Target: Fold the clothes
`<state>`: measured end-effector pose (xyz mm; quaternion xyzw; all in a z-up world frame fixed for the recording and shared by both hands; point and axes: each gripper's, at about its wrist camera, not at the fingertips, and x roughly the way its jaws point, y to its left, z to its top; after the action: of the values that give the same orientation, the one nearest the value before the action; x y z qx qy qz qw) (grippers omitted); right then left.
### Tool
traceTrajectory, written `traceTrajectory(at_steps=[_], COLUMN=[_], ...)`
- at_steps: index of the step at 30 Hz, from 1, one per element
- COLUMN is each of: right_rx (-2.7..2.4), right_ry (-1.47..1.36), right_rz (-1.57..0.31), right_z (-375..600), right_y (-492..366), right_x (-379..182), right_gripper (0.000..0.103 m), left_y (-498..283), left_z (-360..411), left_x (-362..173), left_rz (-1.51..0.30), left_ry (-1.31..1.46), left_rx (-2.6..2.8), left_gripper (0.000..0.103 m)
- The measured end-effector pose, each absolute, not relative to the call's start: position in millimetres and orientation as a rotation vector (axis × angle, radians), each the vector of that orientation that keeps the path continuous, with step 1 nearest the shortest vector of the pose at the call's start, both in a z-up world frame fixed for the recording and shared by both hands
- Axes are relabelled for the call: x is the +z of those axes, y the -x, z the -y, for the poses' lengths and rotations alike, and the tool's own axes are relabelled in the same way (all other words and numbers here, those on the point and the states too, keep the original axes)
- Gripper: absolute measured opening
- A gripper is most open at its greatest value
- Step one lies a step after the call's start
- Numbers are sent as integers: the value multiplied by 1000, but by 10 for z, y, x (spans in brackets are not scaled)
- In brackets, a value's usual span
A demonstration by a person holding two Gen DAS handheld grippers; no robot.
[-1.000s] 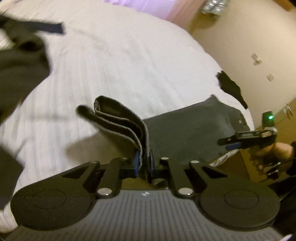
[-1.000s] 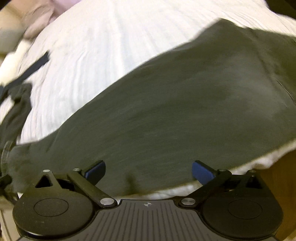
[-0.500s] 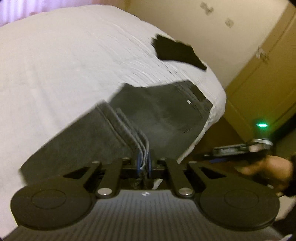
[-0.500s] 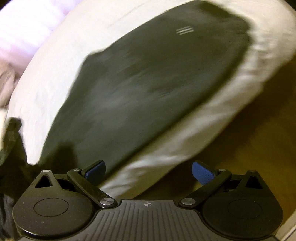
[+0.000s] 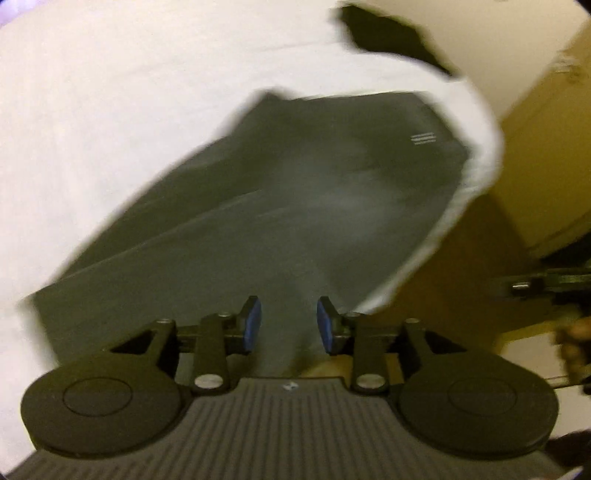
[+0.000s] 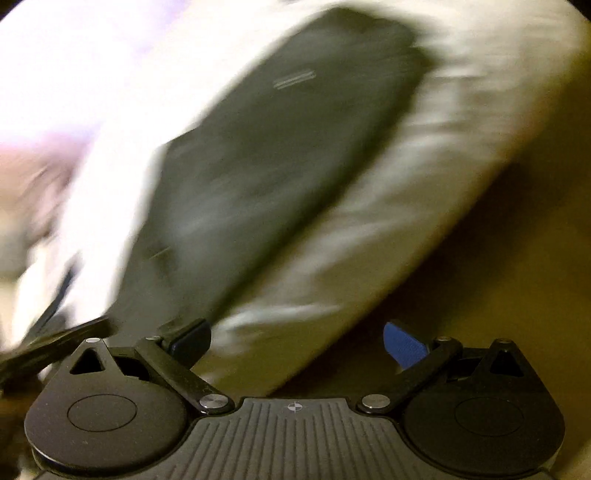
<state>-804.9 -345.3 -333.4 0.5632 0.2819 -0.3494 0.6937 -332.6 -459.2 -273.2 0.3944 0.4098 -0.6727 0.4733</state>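
Observation:
A dark grey garment [image 5: 295, 206] lies folded flat on the white bed [image 5: 110, 110], near the bed's corner, with small white stripes printed near its far end. My left gripper [image 5: 288, 323] hangs over its near end. Its jaws are opening, and a ridge of the grey cloth runs between the blue pads [image 5: 251, 321] without being pressed. In the right wrist view, blurred, the same garment [image 6: 277, 155] lies up and to the left. My right gripper [image 6: 295, 339] stands wide open over the bed's edge with nothing between its fingers.
A black piece of clothing [image 5: 388, 33] lies at the bed's far edge. Yellowish cabinet doors [image 5: 546, 147] stand to the right, beyond brown floor [image 6: 498, 258]. The right gripper's body [image 5: 535, 284] shows at the right of the left wrist view. Something dark and blurred [image 6: 55, 332] sits at the lower left.
My left gripper carried the garment's folded end across onto the rest of it, then its jaws parted. My right gripper stayed open and swung out past the bed's edge.

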Motion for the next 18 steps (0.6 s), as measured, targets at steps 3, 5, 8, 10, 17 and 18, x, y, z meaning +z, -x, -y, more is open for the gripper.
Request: traceTrajectory(at_steps=[3, 5, 8, 10, 17, 18], right_rx=[-579, -511, -525, -563, -614, -611], right_ry=[-1144, -1064, -1015, -1021, -1081, -1061], right_rz=[-622, -625, -639, -652, -721, -715], right_z=[3394, 3360, 3366, 3435, 3589, 3618], right_y=[7353, 6953, 6564, 6434, 6210, 6223], right_x=[-3312, -3315, -3419, -3543, -3903, -3804], right_gripper=[102, 102, 89, 80, 12, 11], left_y=[2842, 2603, 2370, 2284, 2218, 2244], left_z=[4581, 4551, 4517, 4478, 4365, 4354], left_x=[-2767, -2795, -2842, -2891, -3070, -3042], left_rz=[-970, -958, -936, -921, -908, -904], left_ry=[-1003, -1002, -1001, -1010, -1051, -1037], left_rx=[-1540, -1517, -1536, -1567, -1655, -1679], left_gripper=[29, 30, 35, 37, 37, 37])
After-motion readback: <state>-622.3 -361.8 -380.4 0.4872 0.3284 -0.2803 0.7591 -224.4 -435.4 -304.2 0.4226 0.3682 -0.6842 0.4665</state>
